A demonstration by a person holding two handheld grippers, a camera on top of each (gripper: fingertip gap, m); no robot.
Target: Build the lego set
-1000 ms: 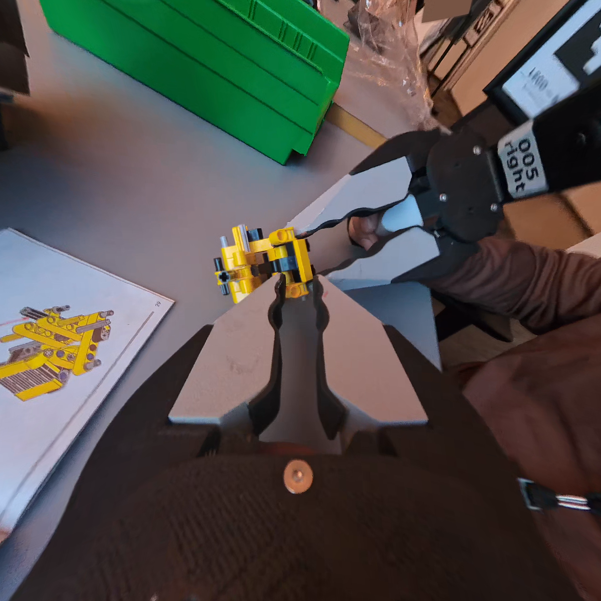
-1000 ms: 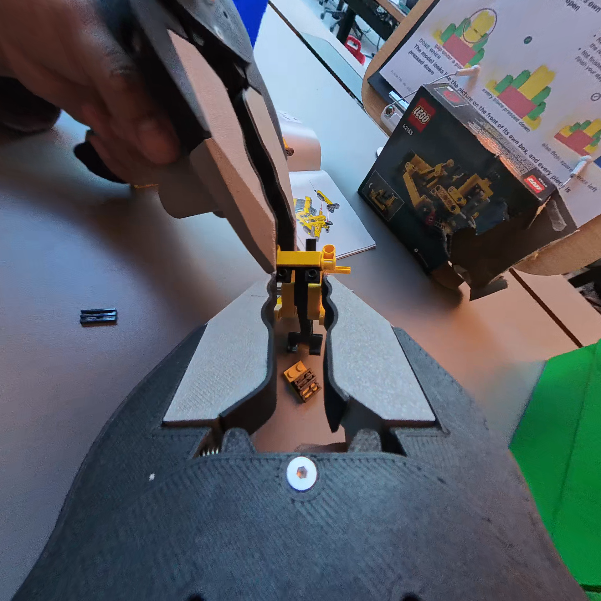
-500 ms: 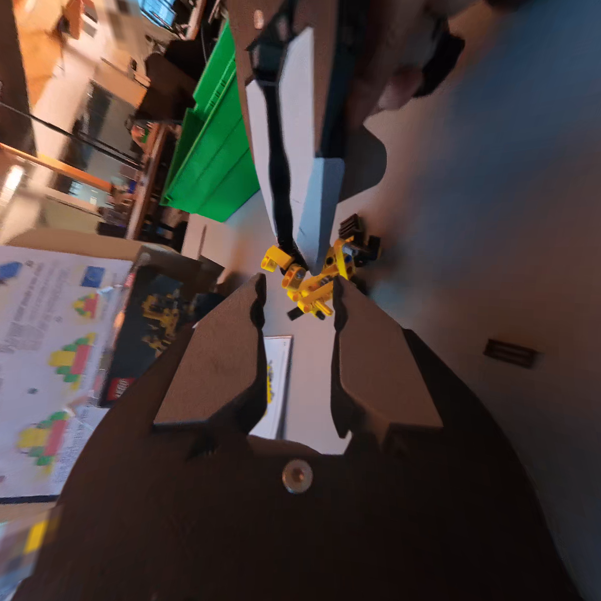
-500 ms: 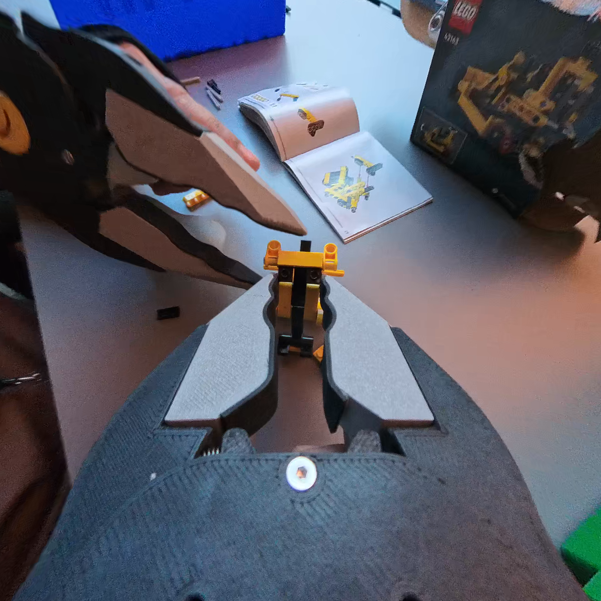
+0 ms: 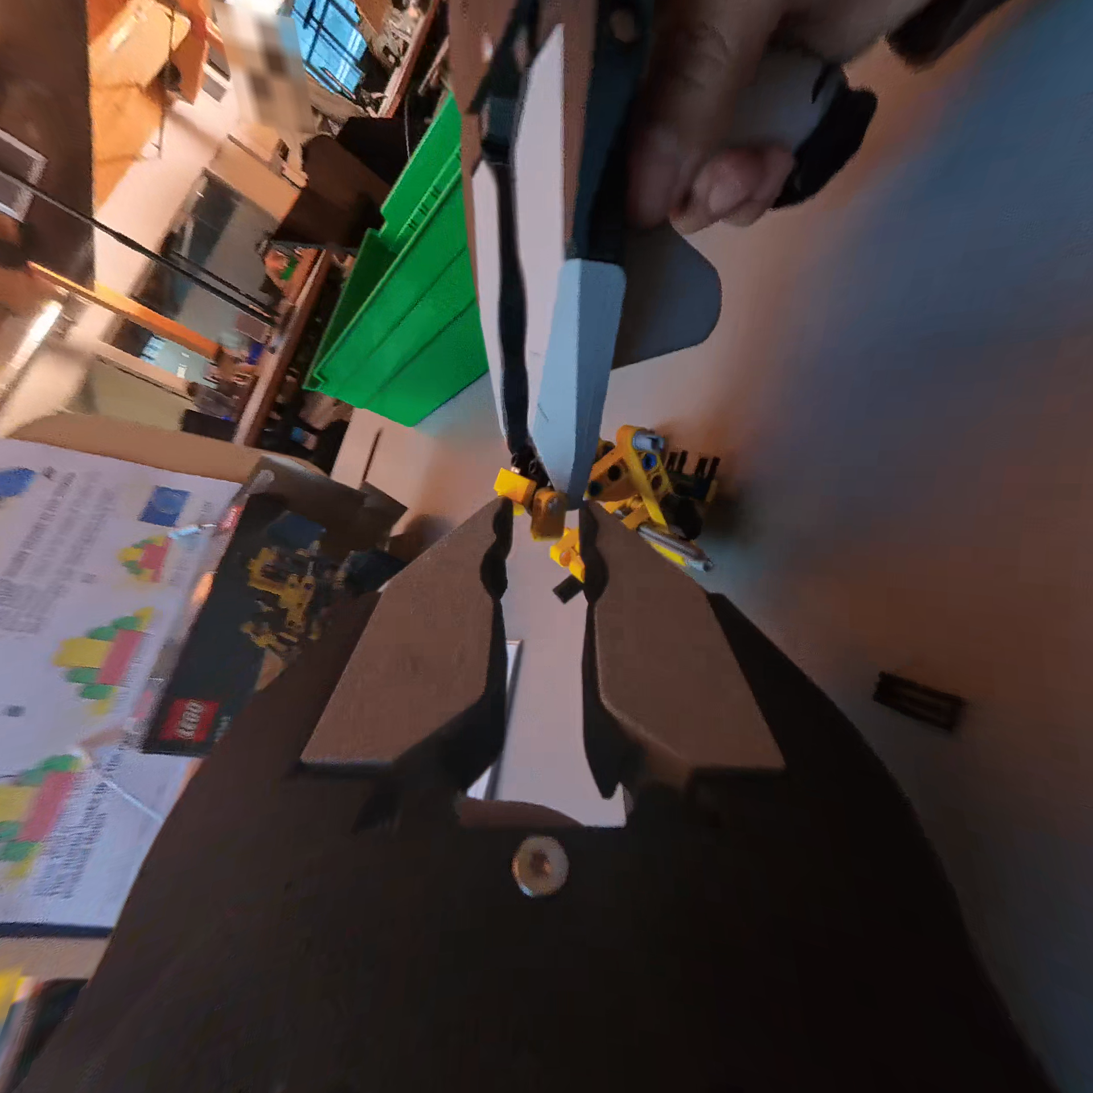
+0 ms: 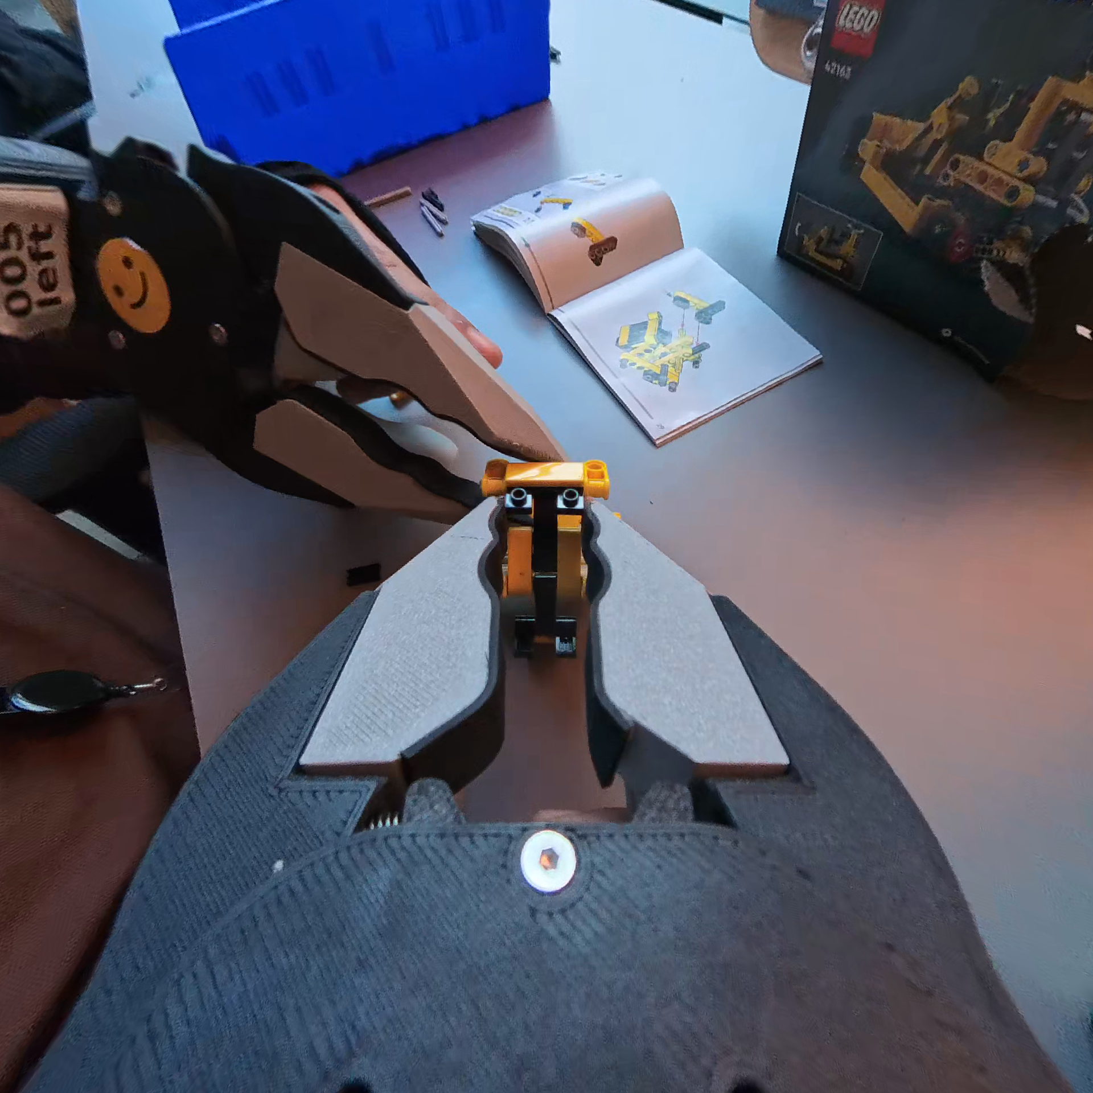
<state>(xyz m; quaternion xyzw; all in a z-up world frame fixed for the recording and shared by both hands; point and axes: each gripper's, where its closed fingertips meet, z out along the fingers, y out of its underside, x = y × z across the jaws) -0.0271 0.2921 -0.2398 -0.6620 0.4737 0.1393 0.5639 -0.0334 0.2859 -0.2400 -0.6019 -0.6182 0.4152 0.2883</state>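
The partly built yellow and black lego model (image 6: 544,532) sits between the fingers of my right gripper (image 6: 544,508), which is shut on it and holds it above the grey table (image 6: 828,591). My left gripper (image 6: 514,476) comes in from the left with its jaws apart, and its tips lie either side of the model's yellow top beam. In the left wrist view my left gripper (image 5: 544,514) is open, with the model (image 5: 627,491) just past its tips. The right gripper (image 5: 550,467) reaches down from above.
An open instruction booklet (image 6: 680,331), the lego box (image 6: 946,148) and a blue bin (image 6: 366,77) stand beyond the model. A green bin (image 5: 408,307) and a poster (image 5: 77,591) show in the left wrist view. Small black parts (image 5: 917,707) (image 6: 362,574) lie loose. The table edge (image 6: 165,532) is at left. My left and right fingertips are right by each other.
My left gripper let go of the model, swung round and opened, and its jaws are now narrower around the model's end. My right gripper kept its hold and tilted the model.
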